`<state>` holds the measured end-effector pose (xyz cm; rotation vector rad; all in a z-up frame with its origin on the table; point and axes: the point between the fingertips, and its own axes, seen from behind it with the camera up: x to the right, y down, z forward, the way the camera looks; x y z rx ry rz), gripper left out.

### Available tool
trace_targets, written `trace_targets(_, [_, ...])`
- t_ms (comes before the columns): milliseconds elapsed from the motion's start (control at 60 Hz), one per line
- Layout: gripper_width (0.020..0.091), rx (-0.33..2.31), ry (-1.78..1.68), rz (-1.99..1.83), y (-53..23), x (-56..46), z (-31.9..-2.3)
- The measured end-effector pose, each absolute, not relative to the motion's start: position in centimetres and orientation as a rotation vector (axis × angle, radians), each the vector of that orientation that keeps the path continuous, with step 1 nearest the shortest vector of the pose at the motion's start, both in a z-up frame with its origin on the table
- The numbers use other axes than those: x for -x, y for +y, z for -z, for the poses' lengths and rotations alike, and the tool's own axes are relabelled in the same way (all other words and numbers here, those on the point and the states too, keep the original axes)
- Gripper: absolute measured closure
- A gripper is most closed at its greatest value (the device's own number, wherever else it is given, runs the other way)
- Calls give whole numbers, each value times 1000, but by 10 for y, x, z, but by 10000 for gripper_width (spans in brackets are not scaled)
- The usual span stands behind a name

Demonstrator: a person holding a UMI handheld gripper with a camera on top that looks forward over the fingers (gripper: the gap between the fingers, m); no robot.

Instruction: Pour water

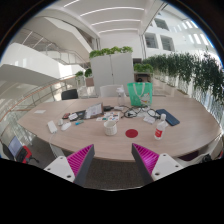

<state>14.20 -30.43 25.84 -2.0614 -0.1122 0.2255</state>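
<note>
While the gripper (113,160) hovers with fingers apart (nothing between them) | a bottle (160,127) stands beyond on the round table (190,132) | a white cup (110,126) sits left of it

Bright atrium, round wooden table (185,128), perhaps planter-topped cabinets (112,68).

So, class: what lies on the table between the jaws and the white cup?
In the gripper view, only bare table lies between the open gripper and the white cup.
</note>
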Motion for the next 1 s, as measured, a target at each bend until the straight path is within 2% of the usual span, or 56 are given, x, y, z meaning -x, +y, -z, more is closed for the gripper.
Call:
trace_targets(50, [274, 2062, -78, -216, -306, -146, -258])
trace_targets(100, [277, 2072, -67, -232, -311, -133, -243])
trace_targets(117, [279, 2082, -62, -225, -308, -155, -250])
trace_targets(150, [282, 2089, -41, -217, -313, -125, -236])
trace_targets(233, [285, 2078, 3, -176, -306, -126, -228])
trace_targets(400, [283, 2001, 43, -60, -269, -177, -215])
trace_targets(667, [291, 1848, 140, 124, -130, -313, -172])
trace_targets(867, [293, 1829, 134, 194, -18, -382, -111])
trace_targets(1000, [301, 1837, 111, 136, 29, -384, -79])
